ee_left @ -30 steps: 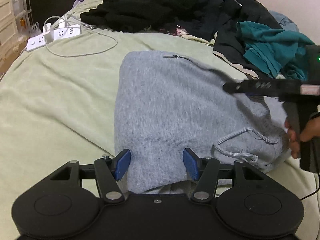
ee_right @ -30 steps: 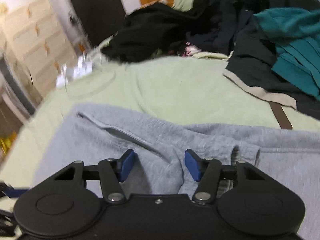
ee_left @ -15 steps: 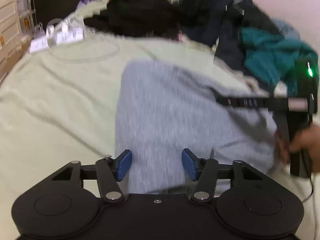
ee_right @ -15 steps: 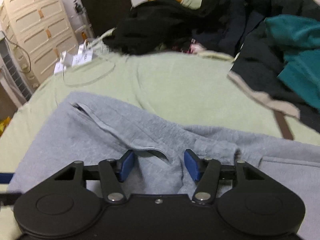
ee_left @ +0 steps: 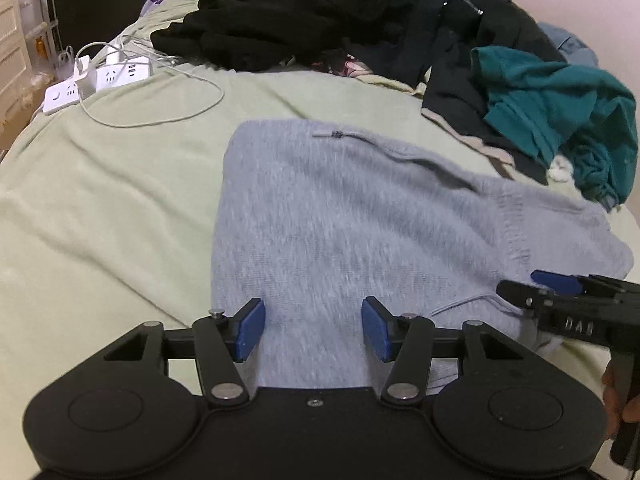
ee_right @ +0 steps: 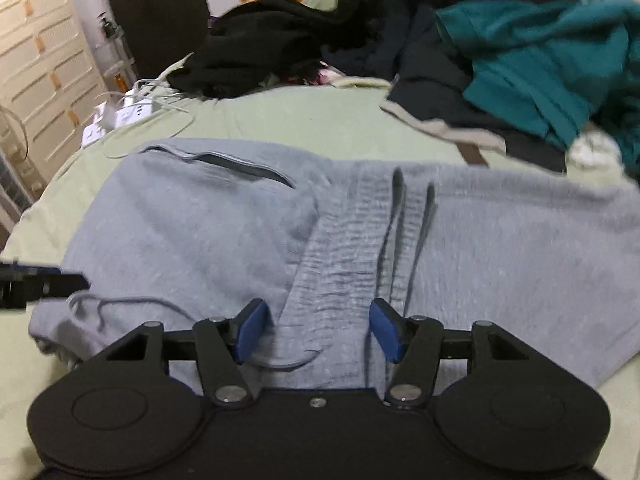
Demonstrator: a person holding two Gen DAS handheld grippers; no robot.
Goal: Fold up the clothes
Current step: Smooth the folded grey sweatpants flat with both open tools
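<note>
Left wrist view: grey sweatpants [ee_left: 360, 216] lie flat on the green bedsheet [ee_left: 100, 200]. Left gripper [ee_left: 313, 328] hovers over their near edge, jaws apart, nothing clamped. Right gripper [ee_left: 560, 292] enters from the right edge.

Right wrist view: right gripper [ee_right: 316, 330] over the ribbed waistband [ee_right: 340, 248], jaws opening, pads off the cloth. Drawstring [ee_right: 120, 304] lies loose.

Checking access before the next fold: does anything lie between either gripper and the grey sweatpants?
Nothing visible does. The left gripper and right gripper both hang directly over the grey sweatpants, the right one opening. The dark clothes pile lies farther back on the bed.
</note>
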